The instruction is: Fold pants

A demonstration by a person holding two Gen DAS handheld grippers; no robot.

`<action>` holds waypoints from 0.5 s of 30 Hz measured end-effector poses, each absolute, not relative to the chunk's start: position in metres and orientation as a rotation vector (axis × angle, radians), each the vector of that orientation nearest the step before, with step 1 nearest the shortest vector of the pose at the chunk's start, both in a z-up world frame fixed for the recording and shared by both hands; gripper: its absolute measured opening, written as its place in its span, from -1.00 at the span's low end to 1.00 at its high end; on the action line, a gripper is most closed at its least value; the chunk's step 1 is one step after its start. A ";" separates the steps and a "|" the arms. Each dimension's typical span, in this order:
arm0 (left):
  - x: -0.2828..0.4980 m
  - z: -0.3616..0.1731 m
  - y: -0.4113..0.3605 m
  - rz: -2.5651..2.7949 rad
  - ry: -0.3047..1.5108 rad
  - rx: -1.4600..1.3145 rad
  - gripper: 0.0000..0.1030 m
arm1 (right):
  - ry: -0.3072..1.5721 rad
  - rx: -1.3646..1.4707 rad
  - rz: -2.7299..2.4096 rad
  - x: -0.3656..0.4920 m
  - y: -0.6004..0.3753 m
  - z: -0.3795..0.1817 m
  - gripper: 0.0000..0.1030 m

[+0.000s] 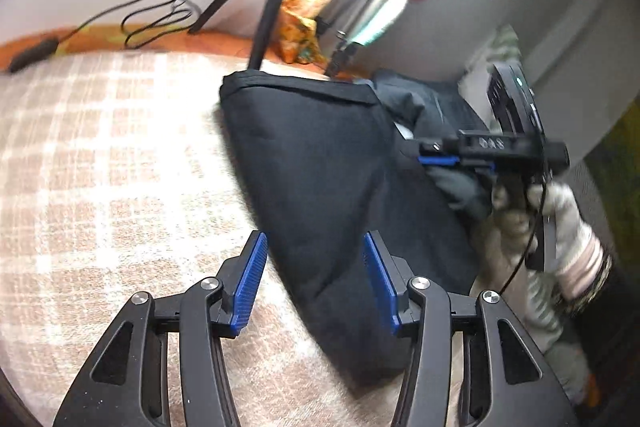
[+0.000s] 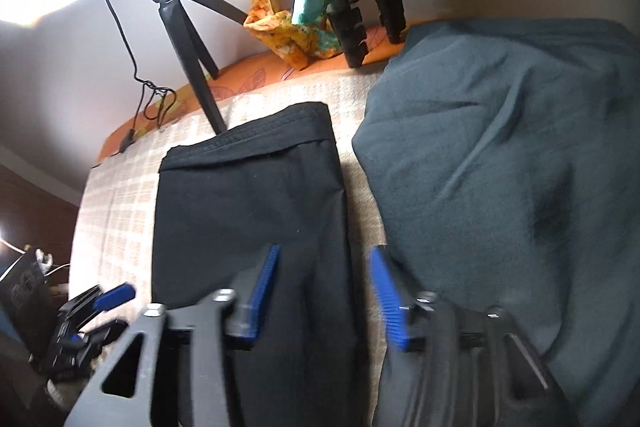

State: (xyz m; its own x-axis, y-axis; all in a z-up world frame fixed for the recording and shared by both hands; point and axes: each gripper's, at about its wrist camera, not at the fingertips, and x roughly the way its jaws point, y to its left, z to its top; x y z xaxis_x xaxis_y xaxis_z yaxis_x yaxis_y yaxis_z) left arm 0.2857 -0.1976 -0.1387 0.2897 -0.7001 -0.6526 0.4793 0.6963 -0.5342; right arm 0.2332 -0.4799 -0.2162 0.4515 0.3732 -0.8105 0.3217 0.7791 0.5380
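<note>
A: One fold looks done in the left wrist view: black pants (image 1: 320, 163) lie folded on the bed (image 1: 100, 155); left hand-held gripper (image 1: 314, 283) released.

B: Right wrist view agrees: right hand-held gripper (image 2: 324, 291) released above them; perhaps another fold remains.

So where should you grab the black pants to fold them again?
Probably the near, narrow end of the black pants, coming in from the front edge of the checked blanket. They lie flat, waistband far away by the tripod, so lifting the near end folds it towards the waistband.
</note>
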 end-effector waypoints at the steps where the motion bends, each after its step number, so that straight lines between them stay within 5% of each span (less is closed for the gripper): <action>1: 0.289 -0.140 -0.199 -0.801 1.013 -0.267 -0.04 | 1.136 0.720 0.043 0.232 -0.482 -0.217 0.11; 15: 0.314 -0.170 -0.213 -0.818 1.100 -0.418 -0.02 | 1.195 0.735 0.206 0.236 -0.479 -0.244 0.16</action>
